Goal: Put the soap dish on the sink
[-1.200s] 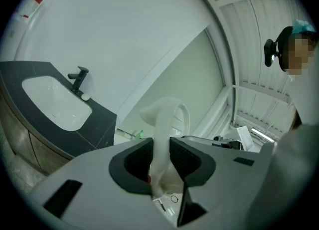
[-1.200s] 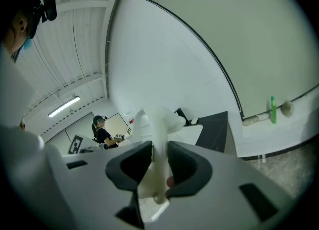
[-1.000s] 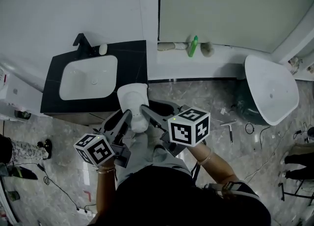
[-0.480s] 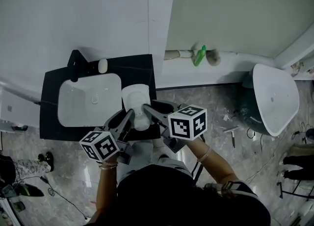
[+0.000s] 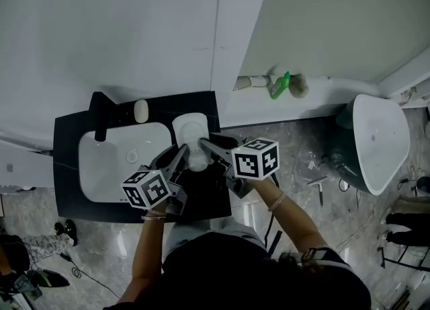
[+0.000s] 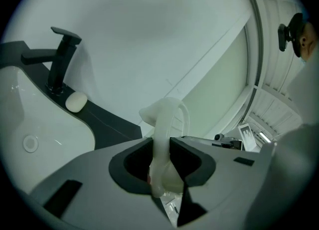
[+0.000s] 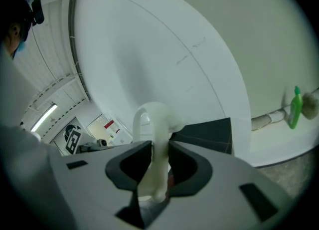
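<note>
Holding one white soap dish (image 5: pixel 190 129) between them, two hand-held tools meet over the upper right part of a black table (image 5: pixel 205 198), seen from above. The left tool (image 5: pixel 181 152) reaches in from the lower left of the frame, the right tool (image 5: pixel 205 144) from the right.

In the left gripper view, the left tool (image 6: pixel 162 143) has both jaws pressed on the thin edge of the soap dish (image 6: pixel 172 112). In the right gripper view, the right tool (image 7: pixel 159 146) pinches the soap dish (image 7: pixel 152 116) the same way from the other side.

The dish is just right of the rim of the white sink (image 5: pixel 117 161) and just inside the table's back edge, where it meets the pale wall (image 5: pixel 134 26). Whether the dish touches the table cannot be told. Bare black surface runs below it to the front edge, with a narrow strip before the right edge.

Behind the sink, a bar of soap (image 5: pixel 140 109) lies near the dish, and a black tap (image 5: pixel 101 117) stands further left. Well apart to the right are the grey floor (image 5: pixel 302 147), a green bottle (image 5: pixel 281 85) by the wall, and a large white basin (image 5: pixel 379 137).
</note>
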A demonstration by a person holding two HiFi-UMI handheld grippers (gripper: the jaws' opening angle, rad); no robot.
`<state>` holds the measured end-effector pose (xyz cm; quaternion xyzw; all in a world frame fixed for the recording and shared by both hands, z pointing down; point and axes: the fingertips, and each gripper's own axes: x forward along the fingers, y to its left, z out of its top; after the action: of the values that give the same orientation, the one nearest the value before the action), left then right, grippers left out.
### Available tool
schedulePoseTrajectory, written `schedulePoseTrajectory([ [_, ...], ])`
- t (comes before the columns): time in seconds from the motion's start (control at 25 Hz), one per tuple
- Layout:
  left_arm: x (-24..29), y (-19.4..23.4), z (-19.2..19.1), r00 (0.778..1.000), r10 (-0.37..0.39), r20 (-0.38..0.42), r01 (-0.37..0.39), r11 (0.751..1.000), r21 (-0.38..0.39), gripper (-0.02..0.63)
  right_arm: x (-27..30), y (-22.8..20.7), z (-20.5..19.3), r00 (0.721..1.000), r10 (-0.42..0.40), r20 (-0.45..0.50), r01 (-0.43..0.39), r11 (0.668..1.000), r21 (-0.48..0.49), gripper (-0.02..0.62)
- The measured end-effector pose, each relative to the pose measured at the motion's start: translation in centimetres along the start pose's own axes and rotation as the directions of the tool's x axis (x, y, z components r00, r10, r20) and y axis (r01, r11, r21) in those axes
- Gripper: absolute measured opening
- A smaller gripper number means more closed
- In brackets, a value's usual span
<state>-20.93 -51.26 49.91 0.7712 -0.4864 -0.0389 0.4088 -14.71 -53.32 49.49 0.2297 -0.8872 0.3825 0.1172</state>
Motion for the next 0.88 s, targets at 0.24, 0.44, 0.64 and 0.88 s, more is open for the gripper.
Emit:
schedulePoseTrajectory([
  [0.24,5.0,5.0,0.6,0.999,0.029,-0.024,-0.03,0.998,-0.049,0.11,4.4,-5.5,0.7,0.999,-0.037,-0.029,0.039,0.998,0.045,0.107],
  [0.44,8.6,8.6,0.3,0.996,0.044,-0.075,-0.049,0.996,-0.069,0.11,7.5,-9.6,0.4,0.995,-0.075,-0.067,0.079,0.994,0.071,0.107],
  [0.64,11.9,11.4,-0.6,0.99,0.061,-0.126,-0.073,0.993,-0.092,0.11,9.7,-13.4,-0.3,0.987,-0.11,-0.12,0.119,0.99,0.077,0.107],
  [0.88,13.5,12.7,-0.4,0.983,0.077,-0.167,-0.099,0.987,-0.13,0.11,10.9,-15.4,-0.3,0.984,-0.121,-0.132,0.134,0.986,0.094,0.107],
])
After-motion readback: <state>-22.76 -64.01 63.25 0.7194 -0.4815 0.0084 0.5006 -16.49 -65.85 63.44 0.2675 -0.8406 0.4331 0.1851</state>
